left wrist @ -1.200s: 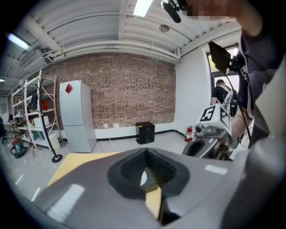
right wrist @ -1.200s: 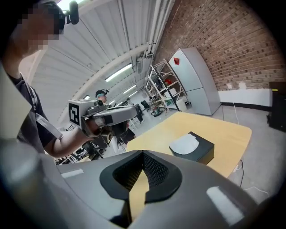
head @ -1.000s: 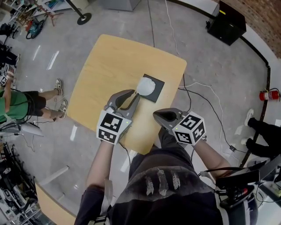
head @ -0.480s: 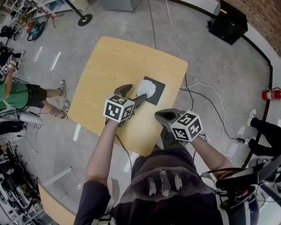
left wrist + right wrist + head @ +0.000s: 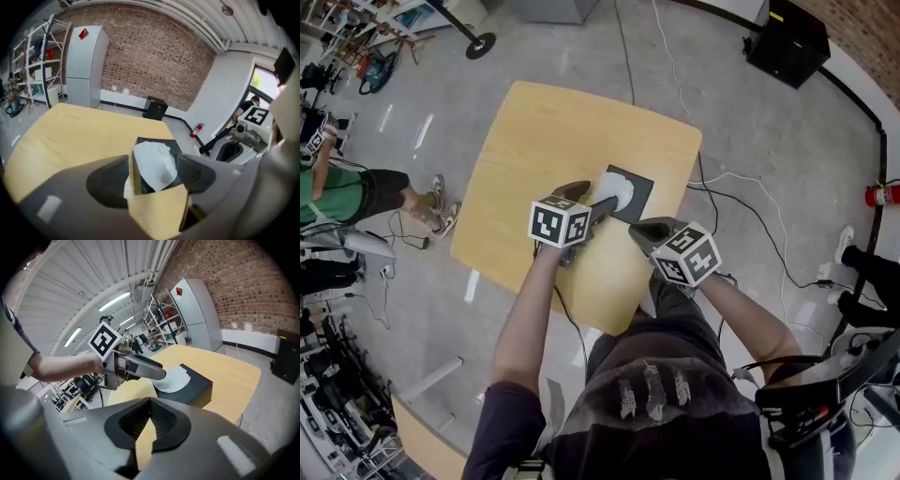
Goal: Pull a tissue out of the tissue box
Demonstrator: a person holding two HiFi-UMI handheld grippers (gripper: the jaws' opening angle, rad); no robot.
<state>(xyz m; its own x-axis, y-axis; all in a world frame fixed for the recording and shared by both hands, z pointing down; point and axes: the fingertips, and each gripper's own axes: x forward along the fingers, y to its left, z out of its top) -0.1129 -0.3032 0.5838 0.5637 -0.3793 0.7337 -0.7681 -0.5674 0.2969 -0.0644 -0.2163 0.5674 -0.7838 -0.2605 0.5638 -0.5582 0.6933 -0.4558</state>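
A black tissue box (image 5: 636,194) lies on the wooden table (image 5: 553,131) near its right edge, and a white tissue (image 5: 616,190) stands up out of its top. My left gripper (image 5: 594,200) is open just short of the box, one finger on each side of the tissue's near end; the pads do not press on it. In the left gripper view the tissue (image 5: 152,164) rises between the two open jaws. My right gripper (image 5: 643,232) hangs shut over the table's near edge, a short way from the box. The right gripper view shows the box (image 5: 199,385), the tissue (image 5: 174,379) and the left gripper (image 5: 157,373).
A person in a green top (image 5: 337,211) stands on the floor at the left. Cables (image 5: 741,202) trail over the floor right of the table. A black case (image 5: 787,42) and a fire extinguisher (image 5: 881,195) stand by the wall. A grey cabinet (image 5: 84,65) stands beyond the table.
My left gripper has opened, rolled, and come down toward the tissue on the box. My right gripper has sunk a little nearer the table's edge.
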